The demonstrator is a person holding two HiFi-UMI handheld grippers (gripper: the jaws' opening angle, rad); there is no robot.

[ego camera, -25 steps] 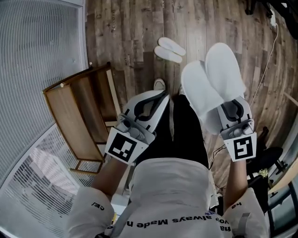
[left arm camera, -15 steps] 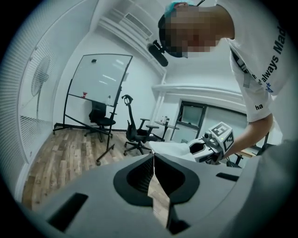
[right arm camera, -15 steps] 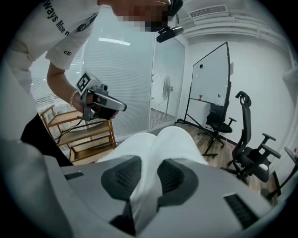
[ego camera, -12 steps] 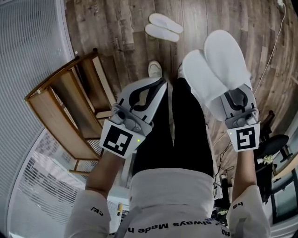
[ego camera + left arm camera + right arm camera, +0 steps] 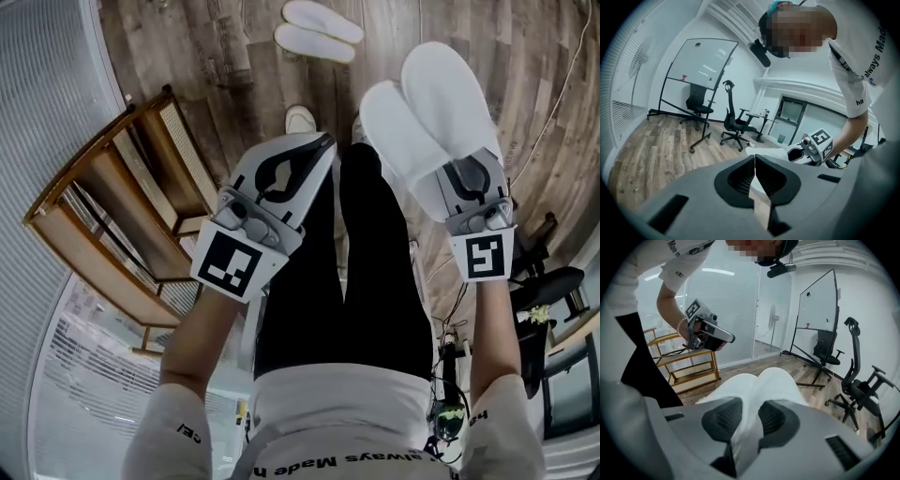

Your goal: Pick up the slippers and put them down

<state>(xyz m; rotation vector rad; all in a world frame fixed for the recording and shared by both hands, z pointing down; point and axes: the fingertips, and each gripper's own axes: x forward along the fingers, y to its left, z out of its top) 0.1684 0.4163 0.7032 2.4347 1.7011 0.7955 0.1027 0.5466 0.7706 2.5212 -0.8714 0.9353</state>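
My right gripper point(image 5: 461, 187) is shut on a pair of white slippers point(image 5: 427, 117), held side by side with their toes pointing away from me. In the right gripper view the slippers point(image 5: 761, 383) fill the space between the pads, and the right gripper point(image 5: 747, 417) pinches their heel ends. My left gripper point(image 5: 322, 143) hangs over the person's black trouser legs. It is shut, its jaw tips meeting with nothing between them, as the left gripper view shows of the left gripper point(image 5: 754, 158). A second pair of white slippers point(image 5: 317, 30) lies on the wood floor ahead.
A low wooden rack point(image 5: 108, 220) stands at the left beside a ribbed glass wall. The person's shoes point(image 5: 300, 120) show on the floor below the grippers. Office chairs point(image 5: 860, 383) and a whiteboard point(image 5: 816, 303) stand farther off. A cable point(image 5: 553, 84) trails at the right.
Both grippers have sunk toward the floor, the right one still holding the slippers. The floor pair and the rack have shifted up and left in the head view.
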